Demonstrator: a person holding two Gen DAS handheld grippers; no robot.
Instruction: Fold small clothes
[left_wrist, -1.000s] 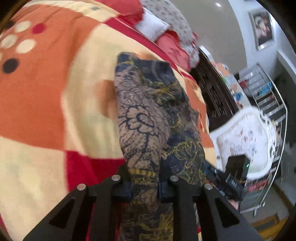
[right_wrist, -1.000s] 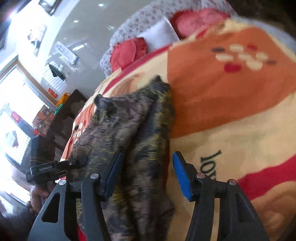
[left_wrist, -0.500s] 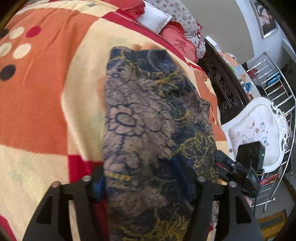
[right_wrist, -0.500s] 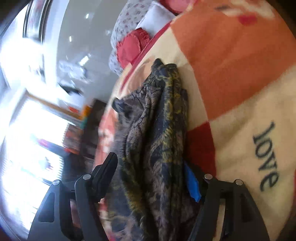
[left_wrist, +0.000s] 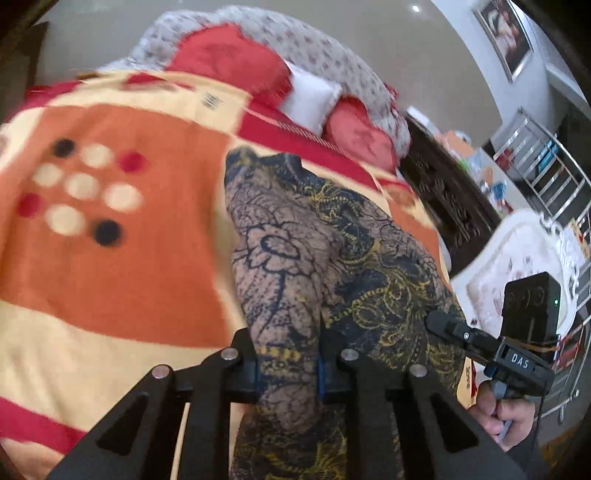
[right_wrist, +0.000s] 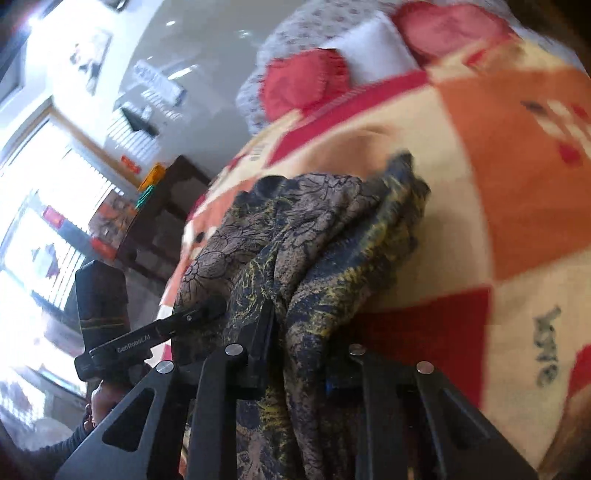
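Observation:
A patterned garment (left_wrist: 332, 258) in tan, navy and yellow lies lengthwise on the blanket, folded into a long strip. My left gripper (left_wrist: 288, 365) is shut on its near edge, with cloth bunched between the fingers. My right gripper (right_wrist: 303, 354) is shut on the near edge too, seen in the right wrist view, where the garment (right_wrist: 295, 236) rises in folds from the jaws. The right gripper also shows in the left wrist view (left_wrist: 443, 326) at the garment's right side. The left gripper shows in the right wrist view (right_wrist: 207, 310) at the garment's left side.
An orange, cream and red blanket (left_wrist: 110, 258) covers the bed. Red and white pillows (left_wrist: 310, 99) lie at the far end. A dark carved cabinet (left_wrist: 443, 192), a white chair (left_wrist: 517, 258) and a metal rack (left_wrist: 546, 177) stand to the right of the bed.
Both grippers were open around the garment half a second ago and have closed on its near edge. The garment has drawn into a narrower strip and both views have tilted up toward the pillows.

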